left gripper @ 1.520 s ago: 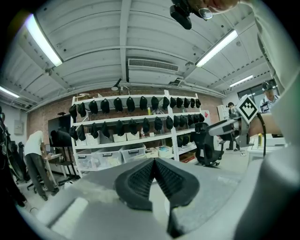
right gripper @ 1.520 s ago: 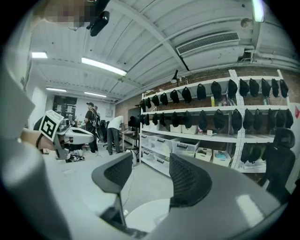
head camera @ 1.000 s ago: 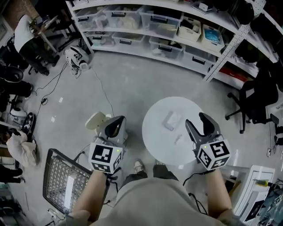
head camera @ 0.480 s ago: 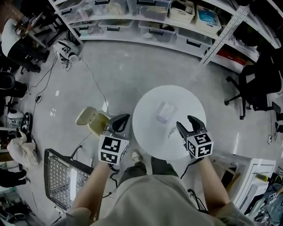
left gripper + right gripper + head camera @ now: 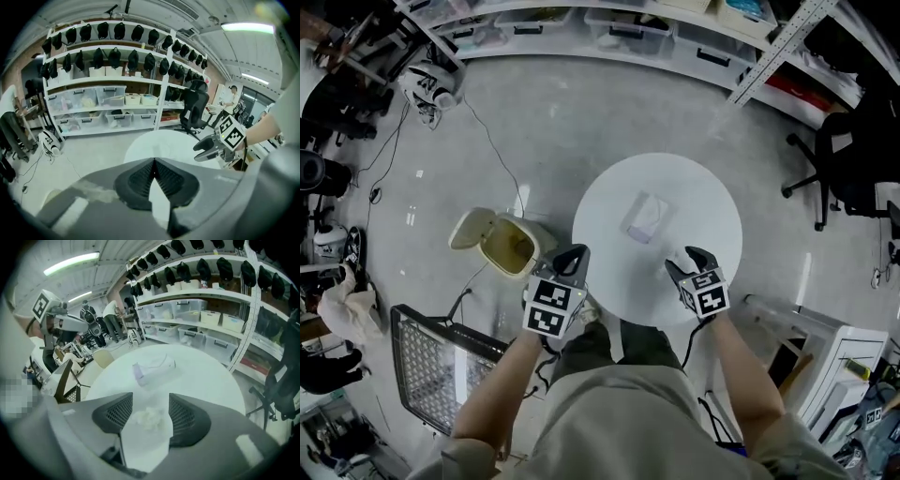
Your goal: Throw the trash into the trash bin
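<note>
A round white table (image 5: pixel 712 202) stands before me. On it lie a clear plastic packet (image 5: pixel 645 216) and, nearer me, a crumpled white paper ball (image 5: pixel 683 255). My right gripper (image 5: pixel 687 263) is open low over the table's near edge. The paper ball (image 5: pixel 149 419) lies between its pads without being pressed, and the packet (image 5: pixel 152 369) lies beyond it. My left gripper (image 5: pixel 573 256) is shut and empty, at the table's left edge. A beige trash bin (image 5: pixel 510 247) stands on the floor to its left, lid open.
A wire basket (image 5: pixel 431 375) sits on the floor at the lower left. Shelves with storage boxes (image 5: pixel 628 23) run along the far wall. A black office chair (image 5: pixel 848 164) is at the right, a white cabinet (image 5: pixel 802 342) at the lower right. Cables trail across the floor.
Both grippers have come down and tipped toward the table. The right one now straddles the paper ball; the left one has moved off the trash bin, which now shows in full.
</note>
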{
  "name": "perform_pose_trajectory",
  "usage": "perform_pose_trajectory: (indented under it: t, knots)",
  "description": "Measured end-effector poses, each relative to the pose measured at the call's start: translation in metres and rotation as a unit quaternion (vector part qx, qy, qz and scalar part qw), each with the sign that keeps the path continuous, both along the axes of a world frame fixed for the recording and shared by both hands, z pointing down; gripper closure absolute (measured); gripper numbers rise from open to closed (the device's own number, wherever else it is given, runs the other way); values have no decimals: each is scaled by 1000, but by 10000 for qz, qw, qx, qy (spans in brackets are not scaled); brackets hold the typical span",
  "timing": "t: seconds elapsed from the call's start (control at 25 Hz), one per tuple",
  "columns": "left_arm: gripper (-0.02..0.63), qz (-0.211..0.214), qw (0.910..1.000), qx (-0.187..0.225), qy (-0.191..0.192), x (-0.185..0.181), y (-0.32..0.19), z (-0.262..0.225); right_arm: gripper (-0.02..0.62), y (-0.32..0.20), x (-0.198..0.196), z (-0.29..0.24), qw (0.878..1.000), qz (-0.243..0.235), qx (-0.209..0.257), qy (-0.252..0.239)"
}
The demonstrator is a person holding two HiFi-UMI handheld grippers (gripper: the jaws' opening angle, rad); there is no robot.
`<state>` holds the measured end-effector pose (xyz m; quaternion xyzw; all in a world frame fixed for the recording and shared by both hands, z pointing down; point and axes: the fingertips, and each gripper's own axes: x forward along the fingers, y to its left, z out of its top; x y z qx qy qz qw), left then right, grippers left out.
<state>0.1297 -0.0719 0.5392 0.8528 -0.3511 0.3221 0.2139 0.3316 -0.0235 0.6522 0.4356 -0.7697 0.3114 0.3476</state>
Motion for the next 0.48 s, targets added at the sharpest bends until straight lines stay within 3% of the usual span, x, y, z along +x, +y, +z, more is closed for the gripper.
perform_pose_trajectory:
  t: [0.2,0.48]
  knots:
    - [604,84,9993,-333,-113,3,19,30,352,22,-1,35,9991,-173,-344,172]
    - [604,137,9973,-693,-209,3,44,60,412,35,-4,58,9968,-387,-576,392]
